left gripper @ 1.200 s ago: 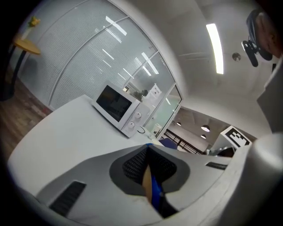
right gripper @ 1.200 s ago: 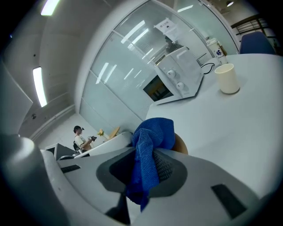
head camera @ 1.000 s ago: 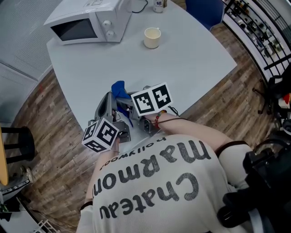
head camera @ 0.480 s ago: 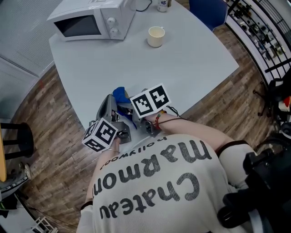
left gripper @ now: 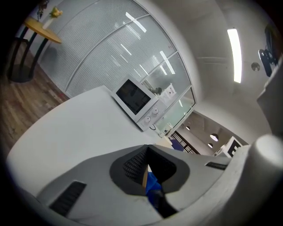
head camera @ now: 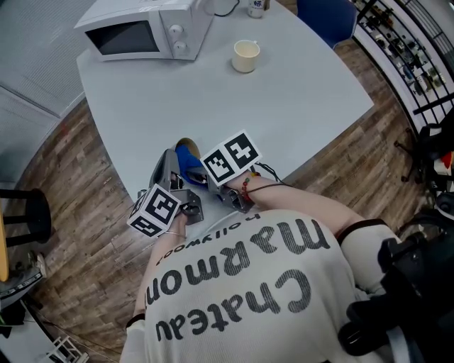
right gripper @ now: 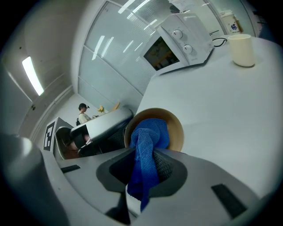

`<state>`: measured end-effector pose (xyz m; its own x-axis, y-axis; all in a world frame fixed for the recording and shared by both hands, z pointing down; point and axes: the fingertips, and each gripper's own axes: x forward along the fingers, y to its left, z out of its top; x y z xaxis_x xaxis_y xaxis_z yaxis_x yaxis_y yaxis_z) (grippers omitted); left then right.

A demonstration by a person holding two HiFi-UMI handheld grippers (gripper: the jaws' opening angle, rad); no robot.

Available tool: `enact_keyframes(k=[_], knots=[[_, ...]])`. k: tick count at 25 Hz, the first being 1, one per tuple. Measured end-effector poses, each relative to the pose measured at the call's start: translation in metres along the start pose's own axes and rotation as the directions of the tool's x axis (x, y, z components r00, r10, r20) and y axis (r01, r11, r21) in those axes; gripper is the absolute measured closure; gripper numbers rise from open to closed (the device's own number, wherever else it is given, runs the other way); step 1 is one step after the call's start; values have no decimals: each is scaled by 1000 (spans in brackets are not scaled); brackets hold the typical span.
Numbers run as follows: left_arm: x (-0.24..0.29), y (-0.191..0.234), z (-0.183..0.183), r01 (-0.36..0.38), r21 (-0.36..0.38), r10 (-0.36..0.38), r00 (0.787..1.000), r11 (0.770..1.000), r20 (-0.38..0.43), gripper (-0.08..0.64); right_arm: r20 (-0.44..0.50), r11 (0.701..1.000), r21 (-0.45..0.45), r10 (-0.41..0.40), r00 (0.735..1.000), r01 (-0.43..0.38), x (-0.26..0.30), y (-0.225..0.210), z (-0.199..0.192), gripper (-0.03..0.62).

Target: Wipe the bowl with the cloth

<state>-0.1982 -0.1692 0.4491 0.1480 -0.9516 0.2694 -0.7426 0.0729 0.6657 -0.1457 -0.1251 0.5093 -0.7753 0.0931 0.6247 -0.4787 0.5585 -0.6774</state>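
A tan bowl (head camera: 181,145) is held on its side over the near edge of the pale table (head camera: 298,106). My left gripper (left gripper: 146,164) is shut on the bowl's thin rim (left gripper: 144,175), with a bit of blue behind it. The right gripper (right gripper: 148,164) is shut on a blue cloth (right gripper: 148,141), whose bunched end lies inside the bowl (right gripper: 177,132). In the head view the cloth (head camera: 190,163) sits between the two marker cubes, the left one (head camera: 156,210) and the right one (head camera: 228,159). The left gripper's body (right gripper: 101,126) shows beside the bowl in the right gripper view.
A white microwave (head camera: 142,28) stands at the table's far left corner, with a cream cup (head camera: 245,56) to its right and a small container (head camera: 257,7) behind. A blue chair (head camera: 323,18) is beyond the table. A dark stool (head camera: 25,220) stands on the wood floor at left.
Both grippers have sunk a little toward the table. The cloth has gone lower into the bowl, and the bowl's tan rim now shows above it.
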Motion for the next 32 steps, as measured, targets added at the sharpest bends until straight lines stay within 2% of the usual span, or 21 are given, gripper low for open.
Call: enact_keyframes(k=[11, 22, 32], knots=[[-11, 12, 7, -33, -8, 33, 999, 999, 29, 560, -81, 991, 5, -133, 988, 134, 3, -29, -18, 523], [-16, 33, 13, -81, 22, 80, 996, 996, 38, 560, -19, 979, 65, -190, 982, 191, -6, -50, 0, 523], [-19, 55, 19, -119, -1, 119, 992, 993, 46, 560, 27, 975, 98, -202, 979, 198, -12, -57, 14, 522]])
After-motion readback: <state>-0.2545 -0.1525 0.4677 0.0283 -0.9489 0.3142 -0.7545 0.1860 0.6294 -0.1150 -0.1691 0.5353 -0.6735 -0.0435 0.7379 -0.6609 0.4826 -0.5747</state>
